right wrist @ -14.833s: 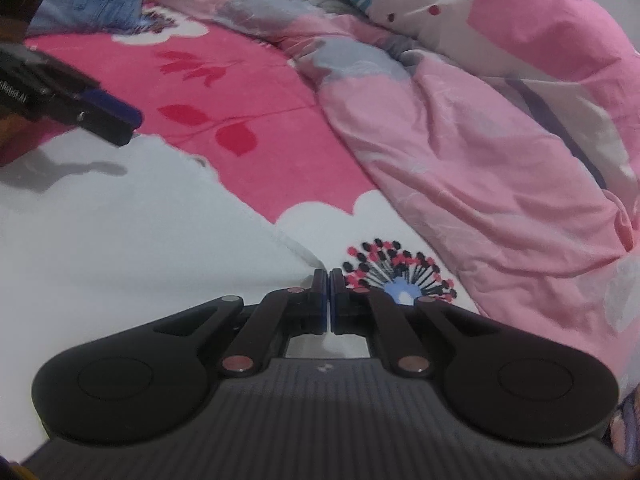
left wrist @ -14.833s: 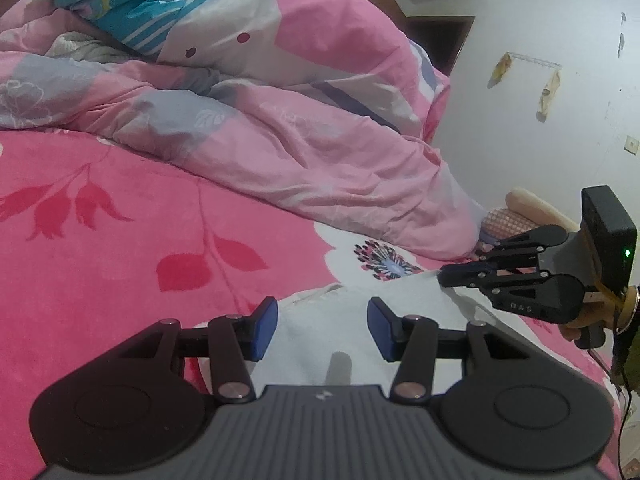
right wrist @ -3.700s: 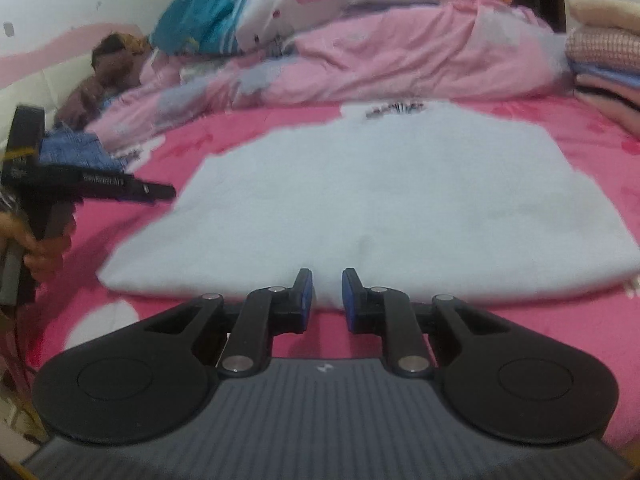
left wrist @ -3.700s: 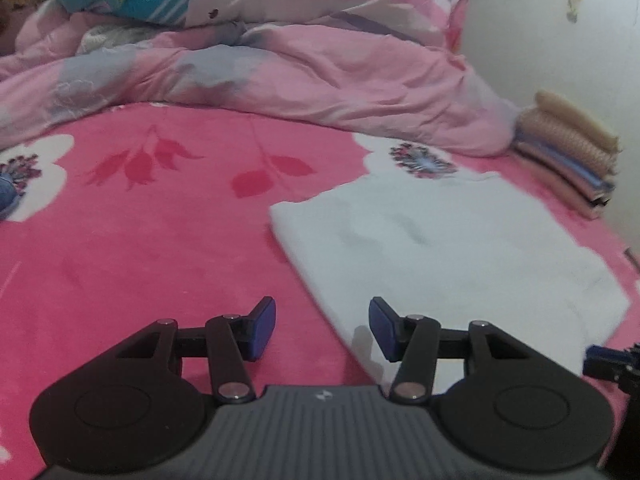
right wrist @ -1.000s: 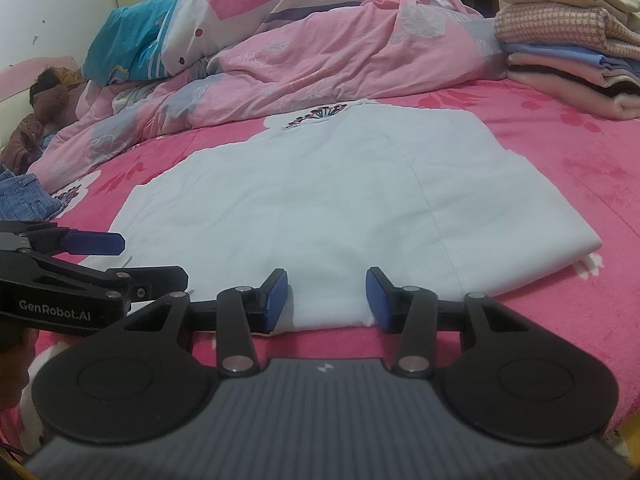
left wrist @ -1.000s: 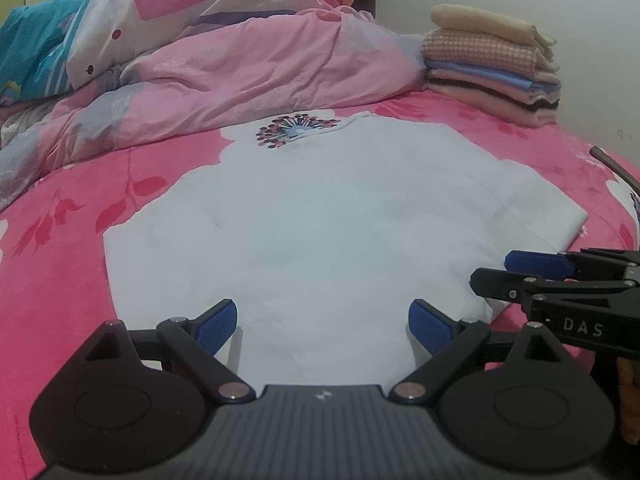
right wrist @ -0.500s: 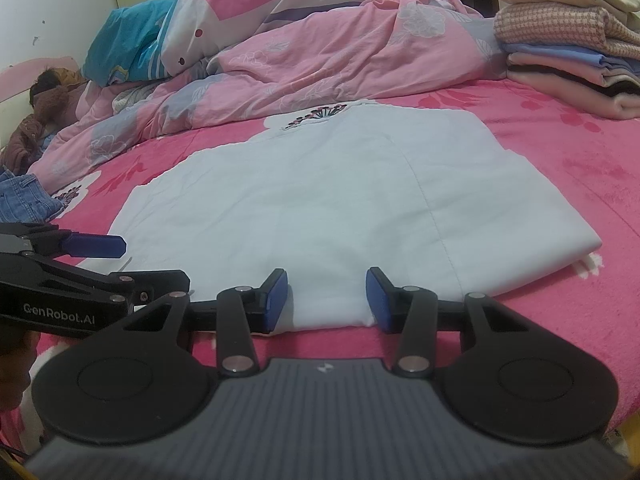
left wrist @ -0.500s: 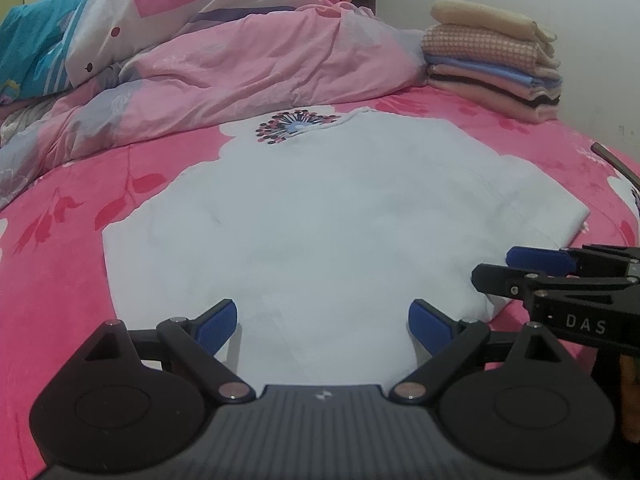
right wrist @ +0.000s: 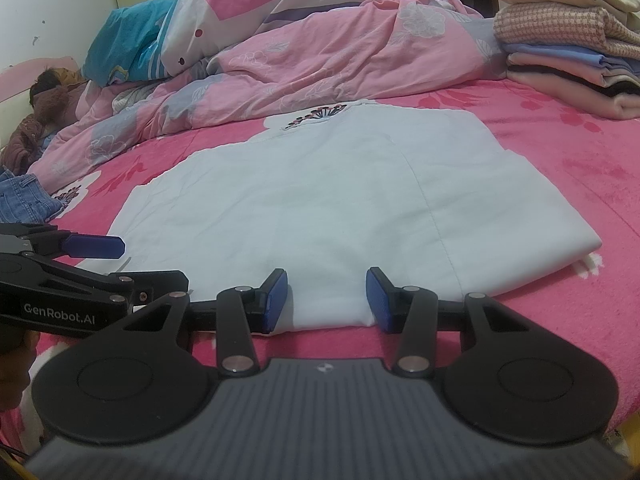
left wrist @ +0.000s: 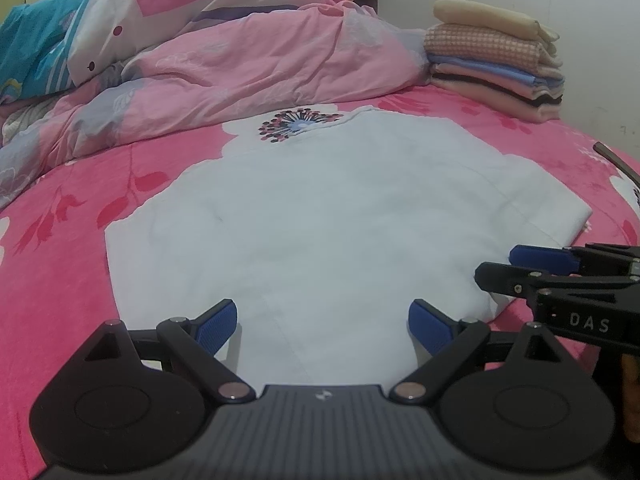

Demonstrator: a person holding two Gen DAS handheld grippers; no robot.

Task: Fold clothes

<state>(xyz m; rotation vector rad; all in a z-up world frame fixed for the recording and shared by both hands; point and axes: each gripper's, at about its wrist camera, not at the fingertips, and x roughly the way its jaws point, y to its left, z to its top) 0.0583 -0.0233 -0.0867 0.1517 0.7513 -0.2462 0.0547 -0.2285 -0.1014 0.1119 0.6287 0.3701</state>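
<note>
Nothing has shifted in the last second: both tools hover spread and empty at the near hem.
Left tool (left wrist: 322,323) and right tool (right wrist: 326,294) straddle the flat white cotton garment (left wrist: 320,216) on the pink floral bed (left wrist: 52,280); uneven pinches risk a skewed, bunched fold.

The near edge of the white garment (right wrist: 304,208) lies flat on the bed (right wrist: 568,184), with nothing raised on it. To its right, bare pink bedcover leaves open passage. At the far end a heaped pink duvet (left wrist: 248,64) walls off the head of the bed, and a stack of folded clothes (left wrist: 496,60) blocks the far right corner. On the left, denim (right wrist: 24,200) lies near the edge. The left claw (right wrist: 120,262) and right claw (left wrist: 496,264) stand close side by side, crowding each other.
</note>
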